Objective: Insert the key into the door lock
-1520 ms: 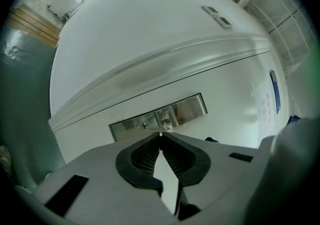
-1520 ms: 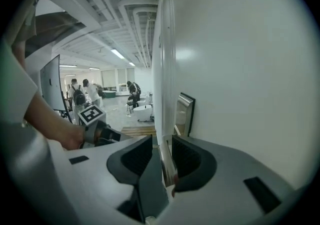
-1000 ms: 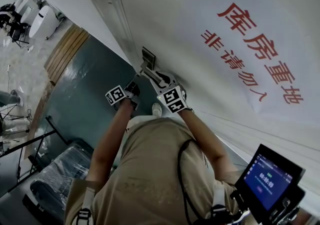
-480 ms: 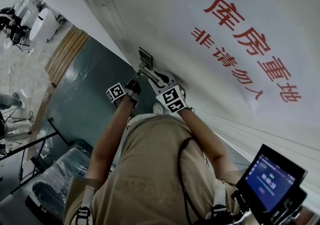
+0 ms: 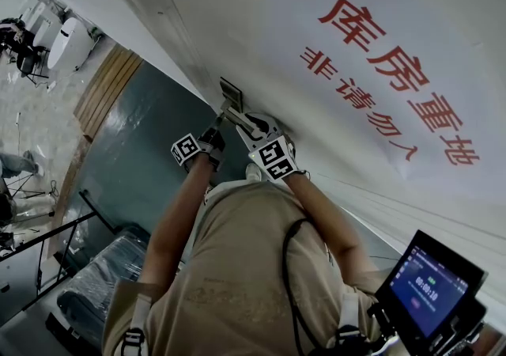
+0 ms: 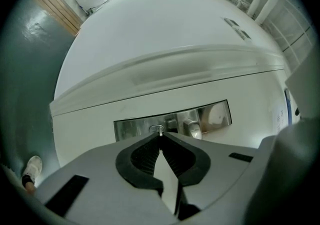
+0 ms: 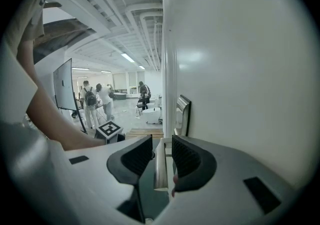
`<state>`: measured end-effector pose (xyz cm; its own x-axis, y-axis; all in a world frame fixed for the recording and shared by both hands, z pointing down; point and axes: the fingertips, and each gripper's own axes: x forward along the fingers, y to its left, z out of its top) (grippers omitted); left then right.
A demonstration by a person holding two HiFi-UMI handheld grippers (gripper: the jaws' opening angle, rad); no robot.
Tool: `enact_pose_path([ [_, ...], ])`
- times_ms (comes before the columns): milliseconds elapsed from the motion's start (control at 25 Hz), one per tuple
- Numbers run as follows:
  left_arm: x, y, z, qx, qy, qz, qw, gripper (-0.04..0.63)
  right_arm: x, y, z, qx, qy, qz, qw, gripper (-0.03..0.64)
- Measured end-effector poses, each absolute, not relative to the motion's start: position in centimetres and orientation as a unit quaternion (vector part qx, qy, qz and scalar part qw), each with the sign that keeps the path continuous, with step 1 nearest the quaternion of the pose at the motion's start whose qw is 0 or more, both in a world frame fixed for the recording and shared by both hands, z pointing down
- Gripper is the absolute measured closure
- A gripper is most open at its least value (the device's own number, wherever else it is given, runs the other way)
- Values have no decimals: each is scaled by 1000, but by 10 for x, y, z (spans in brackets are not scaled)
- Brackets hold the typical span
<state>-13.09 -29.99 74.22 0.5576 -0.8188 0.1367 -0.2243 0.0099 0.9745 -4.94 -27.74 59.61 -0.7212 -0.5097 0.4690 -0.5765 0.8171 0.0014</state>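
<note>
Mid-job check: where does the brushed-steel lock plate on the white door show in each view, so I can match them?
Head view: the brushed-steel lock plate sits left of centre, in the upper half.
Left gripper view: the plate is a wide band across the centre.
Right gripper view: the plate stands edge-on, just right of centre.
Shared landmark: the silver lever handle mounted on it.

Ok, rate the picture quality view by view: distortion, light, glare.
Head view: tilted and dim, the person's torso dark, the tablet screen glowing blue. Left gripper view: heavy fisheye bows the door into arcs, black corners, reflections on the lock plate. Right gripper view: fisheye too, ceiling lights bright, the near door handle slightly soft.
</note>
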Motion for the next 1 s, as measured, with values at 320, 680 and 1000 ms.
enact_pose_path([
  [320, -128, -302, 743, 657, -391, -254, 593, 561, -51, -276, 598, 291, -925, 71, 232, 488],
  [680, -129, -304, 746, 655, -385, -261, 595, 560, -49, -274, 597, 295, -925, 71, 231, 488],
  [1000, -128, -304, 747, 642, -382, -283, 602, 560, -49, -273, 598, 296, -924, 75, 229, 488],
])
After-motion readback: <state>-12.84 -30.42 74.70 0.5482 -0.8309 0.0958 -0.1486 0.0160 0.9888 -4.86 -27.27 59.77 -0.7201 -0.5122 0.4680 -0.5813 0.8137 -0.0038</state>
